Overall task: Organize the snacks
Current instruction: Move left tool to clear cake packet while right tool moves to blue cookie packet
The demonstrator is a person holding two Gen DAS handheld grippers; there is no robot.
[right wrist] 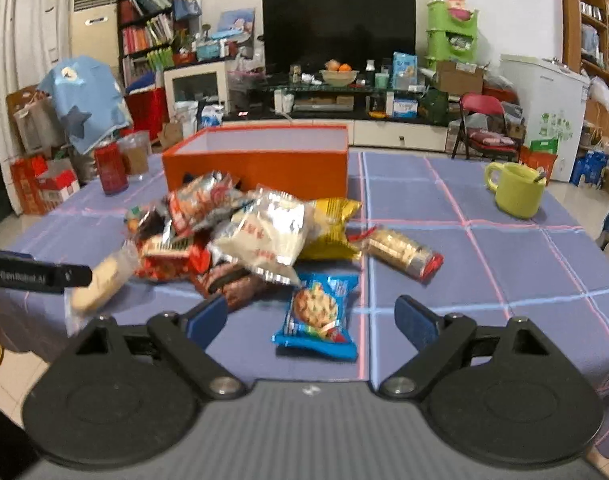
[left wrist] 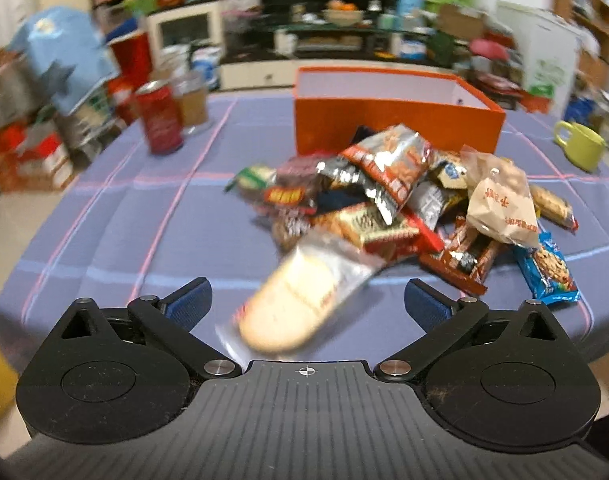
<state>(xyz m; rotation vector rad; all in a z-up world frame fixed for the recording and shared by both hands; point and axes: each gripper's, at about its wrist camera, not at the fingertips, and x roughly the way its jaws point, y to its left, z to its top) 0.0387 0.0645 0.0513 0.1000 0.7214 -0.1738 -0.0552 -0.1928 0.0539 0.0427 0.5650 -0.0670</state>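
A heap of wrapped snacks [left wrist: 384, 184] [right wrist: 232, 232] lies on the checked tablecloth in front of an open orange box [left wrist: 396, 124] [right wrist: 264, 164]. My left gripper [left wrist: 306, 300] is open wide. A pale cake in a clear wrapper [left wrist: 300, 300] [right wrist: 98, 280] shows blurred between its fingers, and neither pad touches it. One of its fingers [right wrist: 36, 274] enters the right wrist view from the left. My right gripper [right wrist: 312, 322] is open too. A blue cookie pack [right wrist: 318, 312] [left wrist: 548, 272] lies flat on the cloth between its pads, untouched.
A red can [left wrist: 158, 118] [right wrist: 110, 168] and a glass jar [left wrist: 192, 100] stand at the table's far left. A yellow-green mug [left wrist: 580, 146] [right wrist: 516, 196] sits at the far right. A wrapped biscuit roll [right wrist: 404, 254] lies right of the heap. Clutter surrounds the table.
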